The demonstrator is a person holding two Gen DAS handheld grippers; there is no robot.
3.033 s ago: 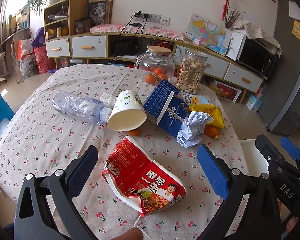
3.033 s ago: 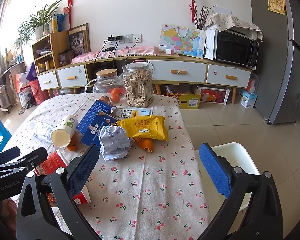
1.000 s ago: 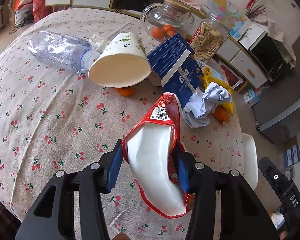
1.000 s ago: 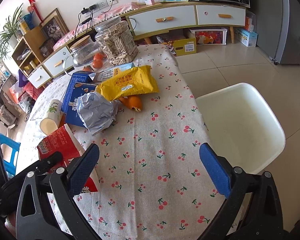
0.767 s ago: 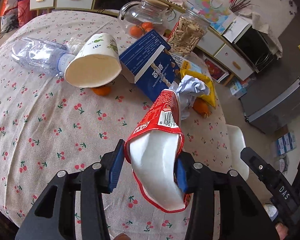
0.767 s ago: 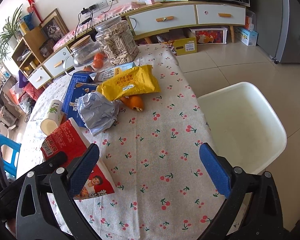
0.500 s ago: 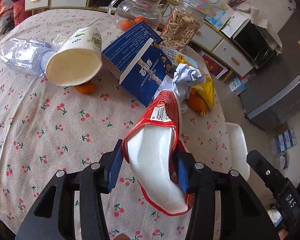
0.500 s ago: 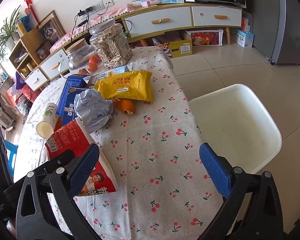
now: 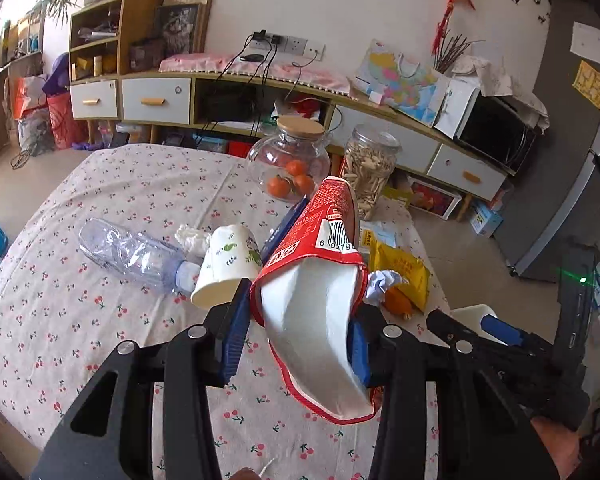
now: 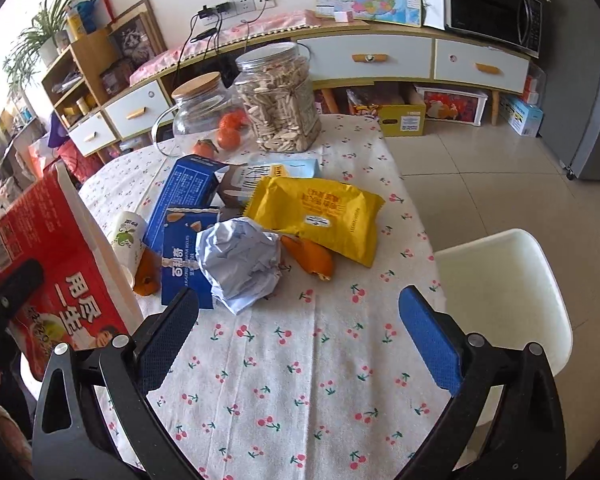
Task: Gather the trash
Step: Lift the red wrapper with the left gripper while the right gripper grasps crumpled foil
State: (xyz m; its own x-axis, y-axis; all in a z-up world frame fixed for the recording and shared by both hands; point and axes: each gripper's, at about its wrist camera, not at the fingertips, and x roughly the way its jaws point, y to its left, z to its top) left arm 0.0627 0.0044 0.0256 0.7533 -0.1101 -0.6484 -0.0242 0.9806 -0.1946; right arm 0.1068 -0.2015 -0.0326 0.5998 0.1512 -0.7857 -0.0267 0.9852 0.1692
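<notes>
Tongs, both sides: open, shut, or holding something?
Left tongs: shut on the red carton.
Right tongs: open, holding nothing.

- The table [image 10: 300, 400] wears a white cloth printed with red cherries.
- A crushed clear plastic bottle [image 9: 132, 252] lies on its side, its cap end next to a tipped paper cup [image 9: 226, 268]; a white tissue wad [image 9: 192, 236] sits just behind them.
- A blue carton [image 10: 190, 216] lies flat — a crumpled paper ball [image 10: 240, 264] rests against it.
- A yellow snack packet [image 10: 320, 212] overlaps an orange peel [image 10: 308, 256]; another orange piece [image 10: 146, 276] lies beside the cup.
- Two glass jars stand at the far edge: one with oranges [image 9: 290, 164], one with pale seeds [image 10: 280, 104].
</notes>
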